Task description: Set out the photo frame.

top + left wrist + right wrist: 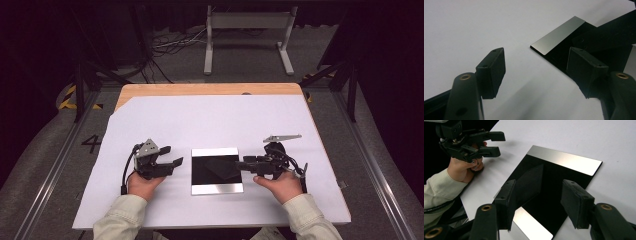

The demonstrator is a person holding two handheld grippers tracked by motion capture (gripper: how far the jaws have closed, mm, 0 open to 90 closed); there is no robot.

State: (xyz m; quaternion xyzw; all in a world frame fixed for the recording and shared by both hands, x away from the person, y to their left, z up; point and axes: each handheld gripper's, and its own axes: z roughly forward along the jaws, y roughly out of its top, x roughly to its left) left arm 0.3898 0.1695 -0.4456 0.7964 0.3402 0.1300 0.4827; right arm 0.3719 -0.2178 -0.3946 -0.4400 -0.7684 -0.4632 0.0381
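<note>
A glossy black square plate (216, 186) with silver strips on its far and near edges lies on the white sheet at the table's middle. On its black face is a duller dark slanted shape (220, 167); I cannot tell whether it is a flat piece or a reflection. My right gripper (240, 165) reaches in from the right, low over the plate's right edge. Its jaws stand wide open (540, 195), with the plate (564, 160) under them and the dark shape (529, 182) beside one pad. My left gripper (171, 155) rests open just left of the plate, its jaws (537, 67) over bare sheet.
The white sheet (210, 120) covers most of the wooden table (200, 89), with free room behind the plate and at both sides. A metal stand (248, 30) and cables are on the floor beyond the table. The plate's corner (559, 37) lies near the left gripper's jaw.
</note>
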